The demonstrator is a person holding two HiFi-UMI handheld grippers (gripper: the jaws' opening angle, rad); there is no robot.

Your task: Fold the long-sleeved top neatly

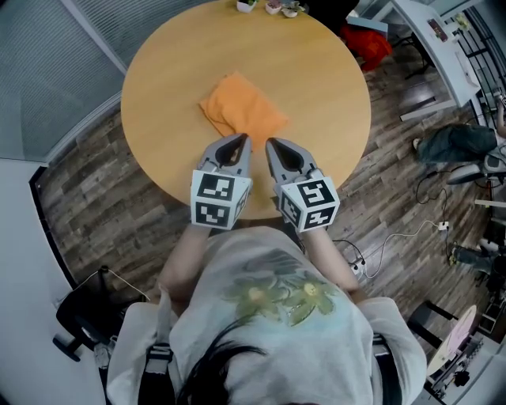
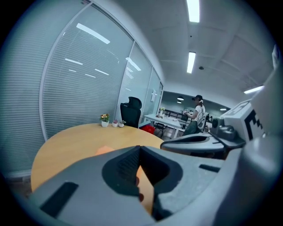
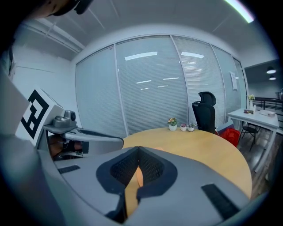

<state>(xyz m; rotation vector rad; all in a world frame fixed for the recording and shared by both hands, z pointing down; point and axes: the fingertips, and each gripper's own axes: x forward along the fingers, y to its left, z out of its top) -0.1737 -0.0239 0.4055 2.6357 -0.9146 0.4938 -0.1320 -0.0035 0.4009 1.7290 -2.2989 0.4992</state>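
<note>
The orange long-sleeved top lies as a small folded bundle on the round wooden table, left of its middle. Both grippers hover side by side over the table's near edge, pointing at the bundle's near corner. My left gripper is shut and its tip overlaps that corner from above. My right gripper is shut just right of the corner. The left gripper view has its jaws closed tip to tip, with orange cloth beyond. In the right gripper view the jaws also meet, and no cloth is visibly clamped.
Small potted plants stand at the table's far edge. A red bag and desks lie beyond it on the right, with cables on the wood floor. A black office chair stands by the glass wall; a person stands far off.
</note>
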